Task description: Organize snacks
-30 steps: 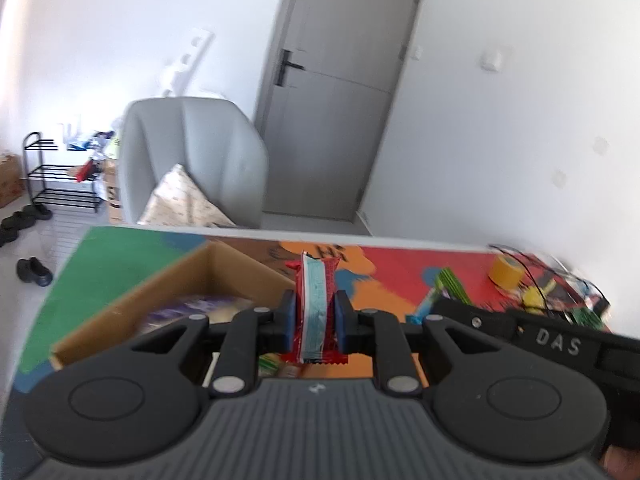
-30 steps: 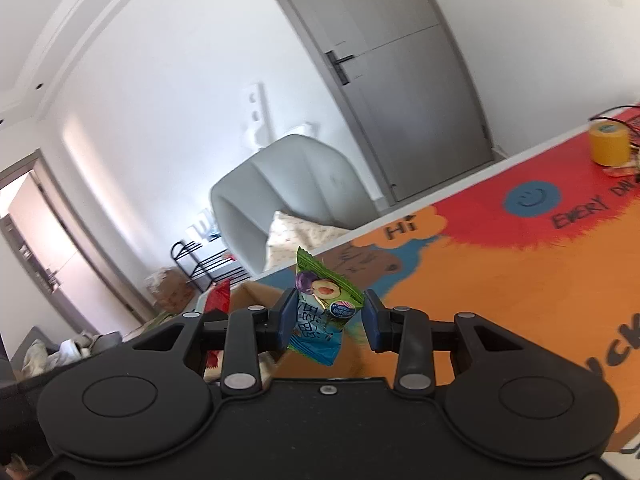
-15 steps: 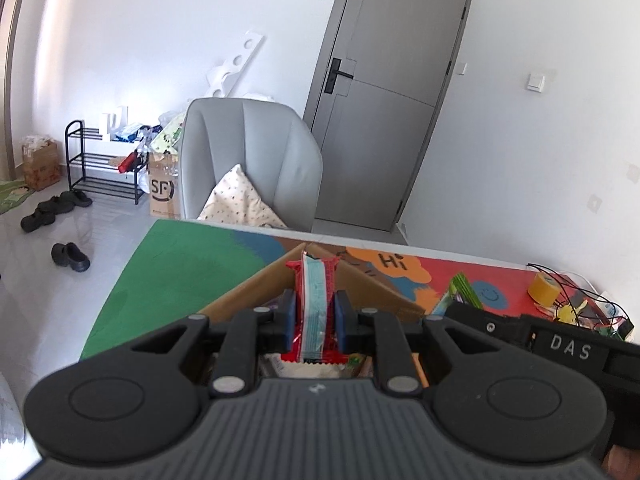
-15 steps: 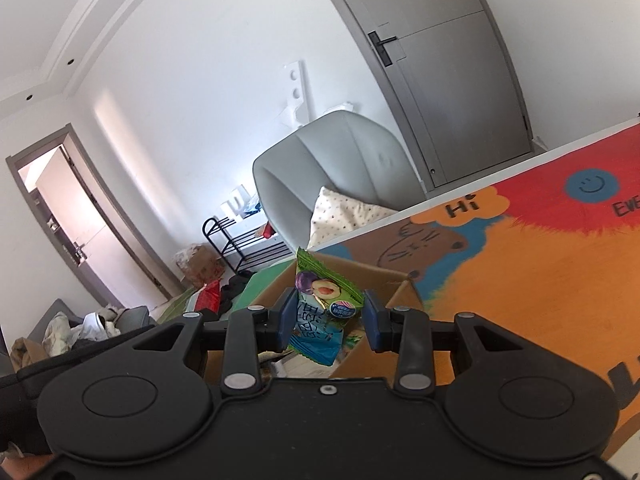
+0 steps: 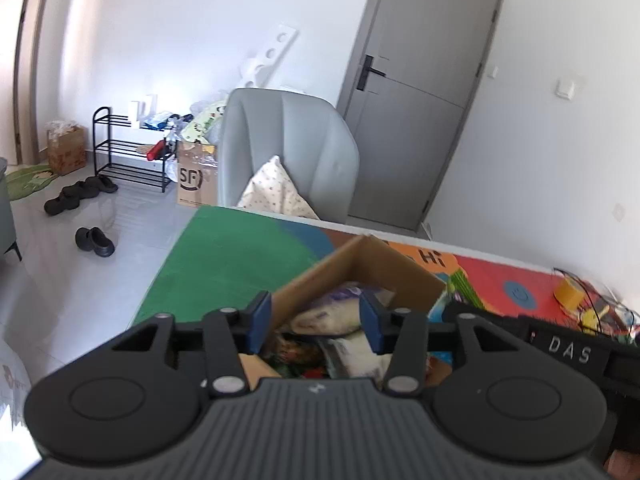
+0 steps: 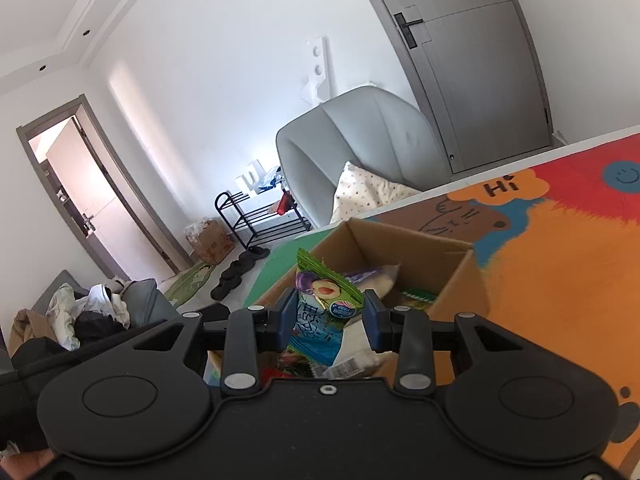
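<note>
Now | left hand-held gripper (image 5: 315,326) opening, nothing between jaws, box (image 5: 384,268) below for drop | right hand-held gripper (image 6: 326,320) clamps green packet (image 6: 320,312) above box, awaiting release

Snack packets (image 5: 336,316) in box (image 5: 384,268)

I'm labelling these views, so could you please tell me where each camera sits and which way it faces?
Left wrist: on the left tool, looking down over its opening, empty jaws into the cardboard box.
Right wrist: on the right tool, gripping a green snack packet above the box.
Shared: box, grey armchair, door.
</note>
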A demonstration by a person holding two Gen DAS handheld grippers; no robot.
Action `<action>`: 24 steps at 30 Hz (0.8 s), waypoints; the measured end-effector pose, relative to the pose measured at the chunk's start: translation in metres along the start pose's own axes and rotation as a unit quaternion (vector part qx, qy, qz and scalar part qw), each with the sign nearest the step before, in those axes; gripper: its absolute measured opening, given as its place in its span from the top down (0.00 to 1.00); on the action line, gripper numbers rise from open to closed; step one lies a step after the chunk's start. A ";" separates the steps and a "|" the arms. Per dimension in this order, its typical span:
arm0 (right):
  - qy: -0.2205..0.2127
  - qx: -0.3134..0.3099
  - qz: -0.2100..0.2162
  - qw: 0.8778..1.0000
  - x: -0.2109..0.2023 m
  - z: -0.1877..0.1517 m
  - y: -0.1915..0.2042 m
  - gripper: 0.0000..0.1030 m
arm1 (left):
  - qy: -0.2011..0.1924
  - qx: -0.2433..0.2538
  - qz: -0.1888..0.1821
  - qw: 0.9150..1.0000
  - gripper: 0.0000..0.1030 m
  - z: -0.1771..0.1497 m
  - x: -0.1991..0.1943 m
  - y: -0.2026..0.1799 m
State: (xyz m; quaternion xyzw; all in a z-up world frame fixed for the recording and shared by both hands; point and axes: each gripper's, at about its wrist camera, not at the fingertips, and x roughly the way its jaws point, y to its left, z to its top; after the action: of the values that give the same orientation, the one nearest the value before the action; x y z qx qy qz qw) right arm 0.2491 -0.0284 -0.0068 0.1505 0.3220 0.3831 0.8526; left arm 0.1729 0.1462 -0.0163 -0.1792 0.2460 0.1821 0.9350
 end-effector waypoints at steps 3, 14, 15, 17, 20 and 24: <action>0.004 -0.004 0.003 1.000 0.007 -0.002 0.008 0.65 | -0.004 -0.012 -0.001 1.000 0.47 0.002 -0.002 0.012; 0.006 -0.003 0.013 1.000 0.020 -0.005 0.027 0.50 | -0.003 -0.022 0.000 1.000 0.26 0.006 0.000 0.034; 0.006 0.000 0.011 1.000 0.020 -0.005 0.026 0.49 | -0.002 -0.021 0.000 1.000 0.25 0.006 0.000 0.034; 0.005 0.007 0.005 1.000 0.016 -0.006 0.021 0.47 | 0.000 -0.020 -0.003 1.000 0.24 0.005 0.000 0.032; 0.002 0.011 -0.006 1.000 0.010 -0.008 0.012 0.41 | 0.001 -0.018 -0.005 1.000 0.20 0.002 0.001 0.028; -0.001 0.017 -0.018 1.000 -0.001 -0.013 0.000 0.37 | 0.003 -0.011 -0.011 1.000 0.17 -0.003 0.000 0.017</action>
State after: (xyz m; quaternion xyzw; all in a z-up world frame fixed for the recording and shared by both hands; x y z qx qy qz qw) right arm 0.2401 -0.0289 -0.0156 0.1599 0.3306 0.3621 0.8568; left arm 0.1645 0.1601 -0.0229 -0.1931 0.2443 0.1739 0.9342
